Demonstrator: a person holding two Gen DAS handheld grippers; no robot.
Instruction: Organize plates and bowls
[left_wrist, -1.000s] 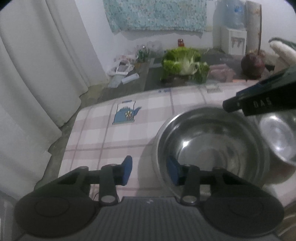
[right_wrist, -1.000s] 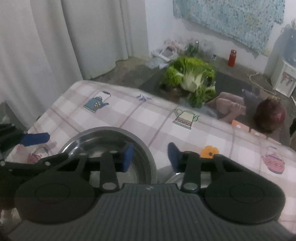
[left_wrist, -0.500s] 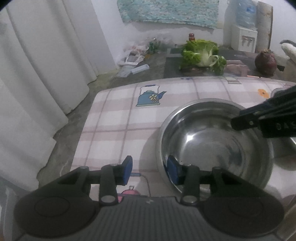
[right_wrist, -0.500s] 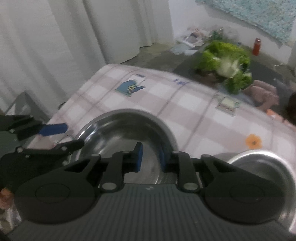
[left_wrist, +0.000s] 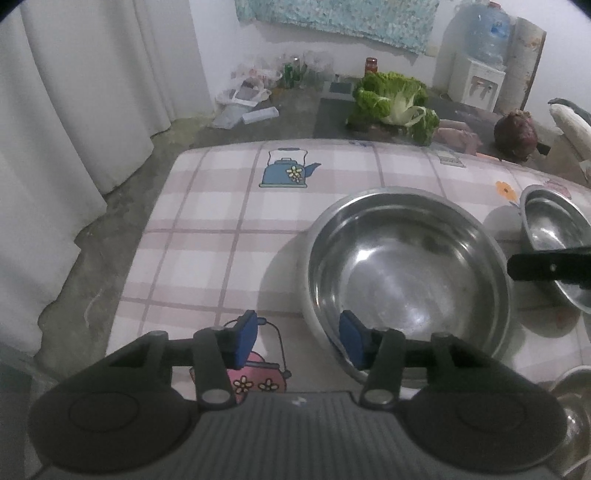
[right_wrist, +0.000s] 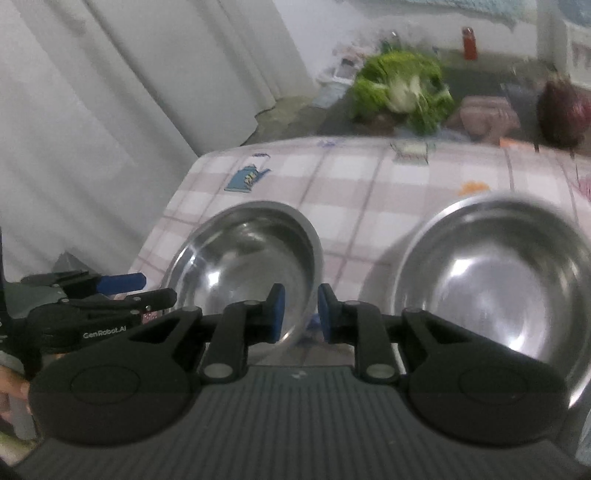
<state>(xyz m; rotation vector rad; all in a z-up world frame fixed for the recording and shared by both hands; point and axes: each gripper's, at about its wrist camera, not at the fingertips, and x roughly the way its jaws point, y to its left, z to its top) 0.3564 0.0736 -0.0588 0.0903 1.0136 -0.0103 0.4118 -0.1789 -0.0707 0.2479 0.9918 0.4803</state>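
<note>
A large steel bowl (left_wrist: 406, 273) sits on the checked tablecloth (left_wrist: 221, 229). My left gripper (left_wrist: 297, 339) is open and straddles its near left rim, one blue pad inside the bowl and one outside. In the right wrist view the same bowl (right_wrist: 243, 258) lies at the left, and my right gripper (right_wrist: 301, 314) has its pads drawn close on the bowl's right rim. One black finger (left_wrist: 543, 266) of it shows across that rim in the left wrist view. A smaller steel bowl (right_wrist: 498, 280) stands just to the right, also seen as the small bowl (left_wrist: 550, 236).
Another steel bowl (left_wrist: 576, 398) peeks in at the bottom right corner. Beyond the table's far edge lie a green cabbage (left_wrist: 395, 103) and a dark round vegetable (left_wrist: 515, 133). White curtains (left_wrist: 74, 110) hang at the left, past the table's left edge.
The right gripper's jaws narrowed onto the large bowl's right rim, and its view swung so the smaller bowl shows. The left gripper shifted, its right pad now inside the bowl.
</note>
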